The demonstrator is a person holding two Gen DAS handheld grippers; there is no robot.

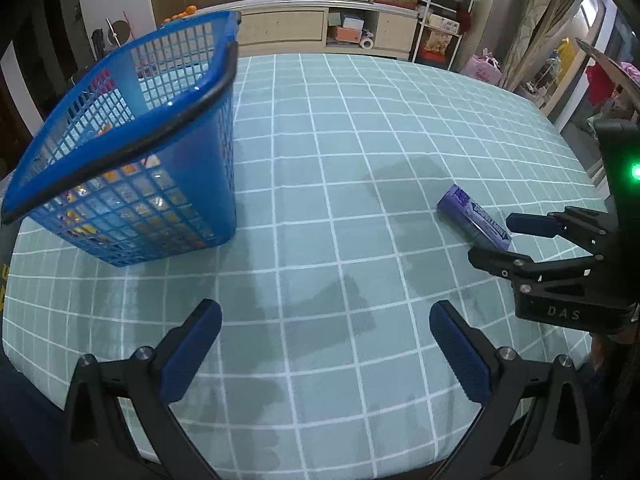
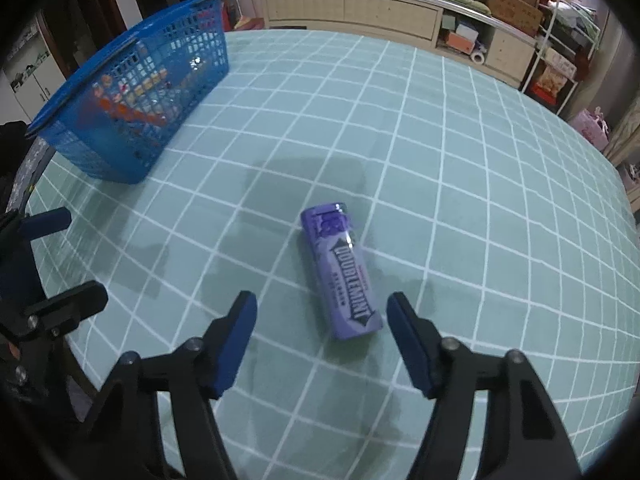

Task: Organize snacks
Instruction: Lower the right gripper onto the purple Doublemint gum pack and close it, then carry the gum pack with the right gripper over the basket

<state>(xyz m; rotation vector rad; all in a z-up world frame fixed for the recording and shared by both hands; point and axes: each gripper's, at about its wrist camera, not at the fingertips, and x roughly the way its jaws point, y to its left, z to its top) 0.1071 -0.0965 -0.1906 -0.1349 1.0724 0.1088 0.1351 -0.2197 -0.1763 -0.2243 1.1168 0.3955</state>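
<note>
Table under a teal grid-checked cloth, blue mesh basket, purple gum pack lying flat

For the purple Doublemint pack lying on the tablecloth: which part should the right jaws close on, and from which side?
Grip the purple Doublemint pack across its narrow width, near the end closest to the right gripper, coming down from above. It lies flat on the checked tablecloth, its long axis running roughly away from the open jaws, which already straddle that near end. Both long sides look free; the blue basket stands well clear.
</note>
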